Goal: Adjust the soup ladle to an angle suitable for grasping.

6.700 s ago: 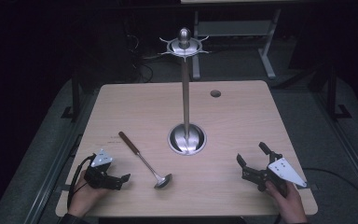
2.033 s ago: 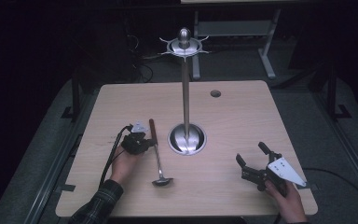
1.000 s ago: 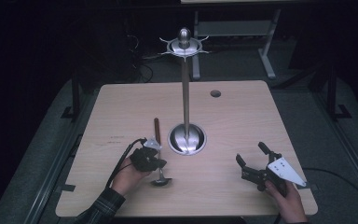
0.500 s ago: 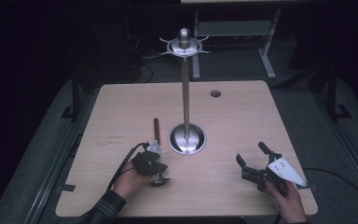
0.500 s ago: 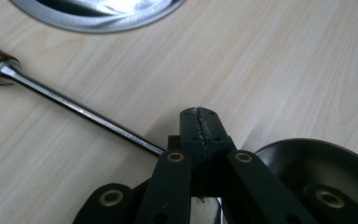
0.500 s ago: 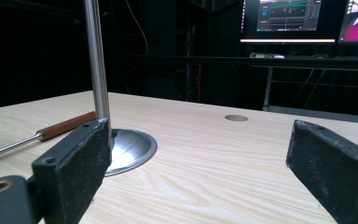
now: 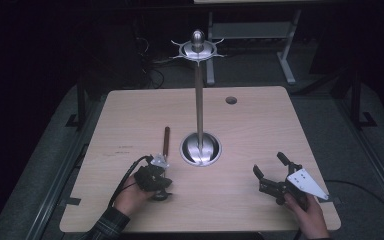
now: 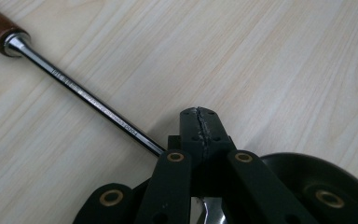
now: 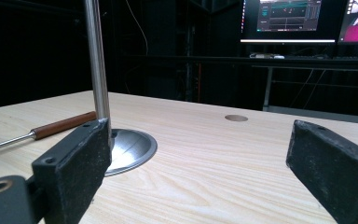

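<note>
Lying on the pale woodgrain table (image 7: 260, 130), a ladle (image 8: 88, 100) — chrome shaft, brown wooden handle — is pinched by the left gripper (image 8: 199, 122); the right gripper (image 7: 274, 172) rests spread apart beside the domed steel stand (image 7: 200, 145).

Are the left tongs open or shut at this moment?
Shut. In the left gripper view the black left tongs have their jaws pressed together, just beside the steel shaft of the wooden-handled ladle, which lies flat on the table.

We are seeing a table (image 7: 130, 115) of pale, matt wood grain; a ladle (image 8: 98, 105) with glossy metal shaft and smooth brown wooden handle; a polished metal stand (image 7: 199, 100); matt black jaws, slightly rough.
</note>
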A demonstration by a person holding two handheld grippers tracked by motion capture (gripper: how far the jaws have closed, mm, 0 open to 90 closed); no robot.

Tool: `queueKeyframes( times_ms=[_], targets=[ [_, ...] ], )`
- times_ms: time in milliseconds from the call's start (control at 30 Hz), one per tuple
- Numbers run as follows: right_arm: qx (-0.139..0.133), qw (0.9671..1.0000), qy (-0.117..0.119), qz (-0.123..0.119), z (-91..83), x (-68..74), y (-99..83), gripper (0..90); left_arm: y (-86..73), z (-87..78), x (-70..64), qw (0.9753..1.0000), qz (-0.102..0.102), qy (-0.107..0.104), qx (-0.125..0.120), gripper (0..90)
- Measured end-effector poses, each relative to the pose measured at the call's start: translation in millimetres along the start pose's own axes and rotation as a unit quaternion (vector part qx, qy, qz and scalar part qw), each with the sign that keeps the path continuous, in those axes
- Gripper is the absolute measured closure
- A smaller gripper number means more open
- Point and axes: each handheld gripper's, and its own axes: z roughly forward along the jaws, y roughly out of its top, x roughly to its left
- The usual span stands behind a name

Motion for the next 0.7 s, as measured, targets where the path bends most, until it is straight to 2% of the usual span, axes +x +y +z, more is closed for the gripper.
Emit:
queueKeyframes(
  times_ms=[500, 600, 700],
  targets=[
    [0.000, 1.0000, 0.000, 0.000, 0.0, 0.1, 0.0, 6.1, -16.8, -13.0, 11.5, 0.9992, -0.031, 0.021, 0.013, 89.9],
    [0.000, 1.0000, 0.000, 0.000, 0.0, 0.1, 0.0, 6.1, -22.3, -18.2, 17.3, 0.9985, -0.046, 0.023, 0.019, 89.9],
    [0.000, 1.0000, 0.000, 0.000, 0.0, 0.1, 0.0, 6.1, -26.5, -22.9, 21.6, 0.9981, -0.051, 0.028, 0.020, 89.8]
  ],
)
